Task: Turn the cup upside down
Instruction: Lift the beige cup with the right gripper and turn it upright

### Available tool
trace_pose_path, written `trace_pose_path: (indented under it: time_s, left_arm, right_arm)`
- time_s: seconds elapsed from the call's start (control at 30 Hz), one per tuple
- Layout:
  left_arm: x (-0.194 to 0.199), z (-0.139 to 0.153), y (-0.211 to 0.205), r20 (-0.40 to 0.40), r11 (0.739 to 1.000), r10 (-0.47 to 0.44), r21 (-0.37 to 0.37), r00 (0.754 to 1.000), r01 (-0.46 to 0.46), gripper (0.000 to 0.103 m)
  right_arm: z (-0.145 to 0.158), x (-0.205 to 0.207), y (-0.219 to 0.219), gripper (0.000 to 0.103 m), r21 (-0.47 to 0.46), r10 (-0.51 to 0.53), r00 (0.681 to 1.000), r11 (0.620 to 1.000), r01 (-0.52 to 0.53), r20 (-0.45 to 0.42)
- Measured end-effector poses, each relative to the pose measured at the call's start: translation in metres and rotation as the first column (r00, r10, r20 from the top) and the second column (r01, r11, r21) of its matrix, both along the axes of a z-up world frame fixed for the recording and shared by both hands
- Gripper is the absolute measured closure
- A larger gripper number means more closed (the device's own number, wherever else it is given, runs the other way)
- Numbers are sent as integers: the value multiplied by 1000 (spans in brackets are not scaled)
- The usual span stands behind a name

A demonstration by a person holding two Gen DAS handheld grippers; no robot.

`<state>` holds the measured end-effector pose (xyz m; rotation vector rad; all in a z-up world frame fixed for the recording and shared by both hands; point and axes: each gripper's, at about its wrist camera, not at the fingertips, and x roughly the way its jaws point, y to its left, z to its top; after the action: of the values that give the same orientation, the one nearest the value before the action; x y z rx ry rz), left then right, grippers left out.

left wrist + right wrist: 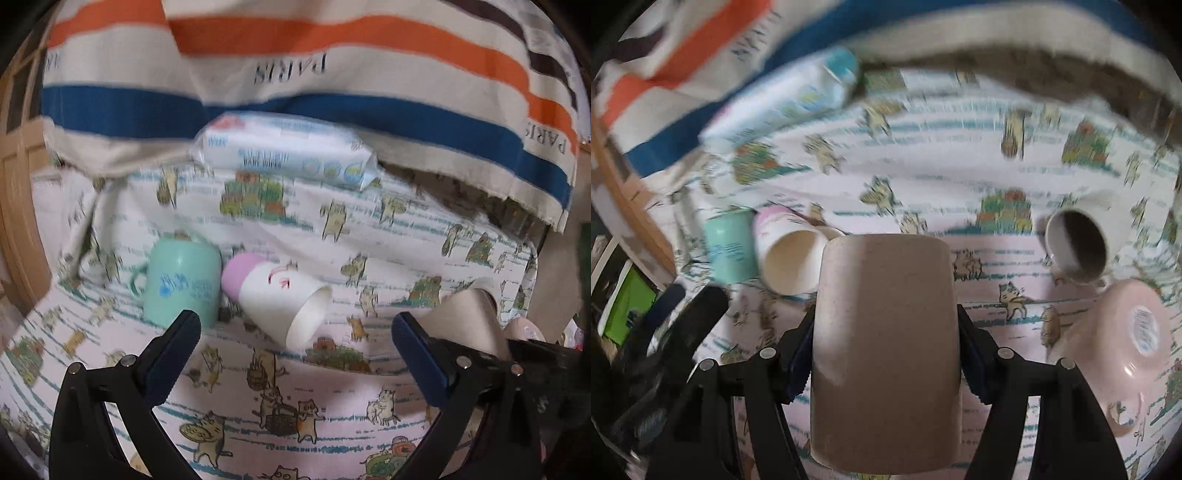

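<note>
My right gripper is shut on a beige-brown cup, held above the cat-print cloth; the same cup shows at the right of the left wrist view. My left gripper is open and empty, low over the cloth. Just beyond its left finger stands a mint green mug, bottom up. Next to it a white cup with a pink base lies on its side, mouth toward me. Both also show in the right wrist view, the mint mug and the white cup.
A pack of wet wipes lies at the back under a striped "PARIS" cloth. In the right wrist view a white mug lies on its side and a pink bowl is tipped up at the right. A wooden frame borders the left.
</note>
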<state>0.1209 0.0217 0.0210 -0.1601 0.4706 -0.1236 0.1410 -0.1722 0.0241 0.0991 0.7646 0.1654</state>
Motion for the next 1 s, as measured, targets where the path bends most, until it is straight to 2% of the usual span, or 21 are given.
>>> trace_pose_path:
  time_s: [0.07, 0.2, 0.33, 0.67, 0.87, 1.0]
  left_arm:
    - [-6, 6, 0, 42, 1000, 0, 3, 999, 0, 0]
    - [-17, 14, 3, 113, 1000, 8, -11, 994, -6, 0]
    - [-20, 16, 5, 125, 1000, 12, -15, 992, -10, 0]
    - [-21, 16, 5, 122, 1000, 22, -9, 992, -21, 0]
    - [-26, 18, -2, 150, 1000, 13, 26, 989, -17, 0]
    - [-27, 18, -2, 158, 999, 12, 31, 987, -17, 0]
  right_arm:
    - [5, -16, -5, 34, 17, 6, 997, 1000, -7, 71]
    - [8, -36, -17, 34, 93, -2, 990, 996, -11, 139]
    - [7, -44, -19, 34, 77, -7, 980, 997, -9, 200]
    - [-9, -49, -16, 34, 15, 6, 977, 1000, -9, 214]
    - [-9, -55, -12, 34, -3, 32, 973, 999, -32, 228]
    - [-11, -64, -4, 36, -82, 47, 969, 996, -27, 244]
